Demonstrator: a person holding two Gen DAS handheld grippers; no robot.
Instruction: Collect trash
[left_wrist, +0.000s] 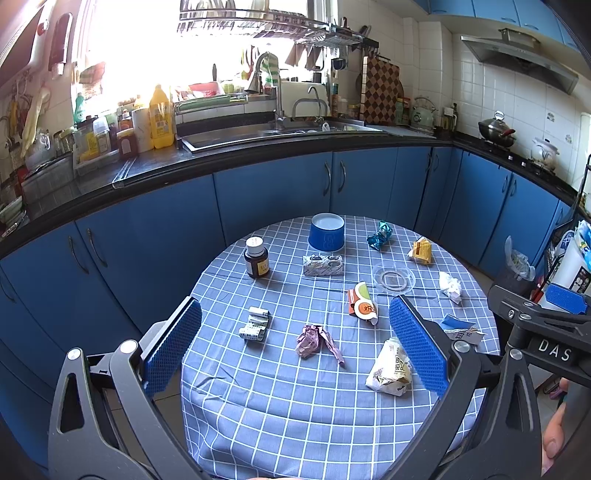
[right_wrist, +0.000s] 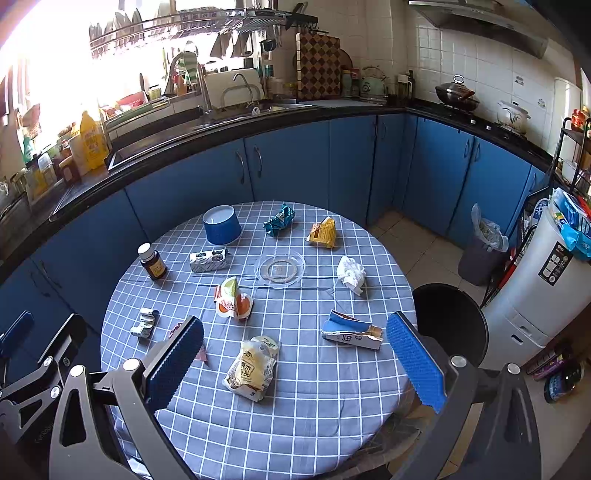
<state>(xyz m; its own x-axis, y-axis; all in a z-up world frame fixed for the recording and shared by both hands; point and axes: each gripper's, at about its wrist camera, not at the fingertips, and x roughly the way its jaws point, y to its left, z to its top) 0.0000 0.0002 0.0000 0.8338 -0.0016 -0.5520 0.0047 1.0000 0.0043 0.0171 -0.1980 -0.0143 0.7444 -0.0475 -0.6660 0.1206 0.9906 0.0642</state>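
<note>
A round table under a blue checked cloth carries scattered trash. Near its front lie a crumpled pink wrapper, a cream snack bag, a small folded white wrapper and a torn blue-and-white carton. Farther back lie an orange-and-green wrapper, a white tissue wad, a yellow wrapper and a teal foil wrapper. My left gripper hangs open above the front edge. My right gripper is open too, with nothing between its fingers.
A blue tub, a brown pill bottle, a clear plastic lid and a printed box also stand on the table. A black round bin sits right of the table, a lined grey bin behind it. Blue cabinets ring the room.
</note>
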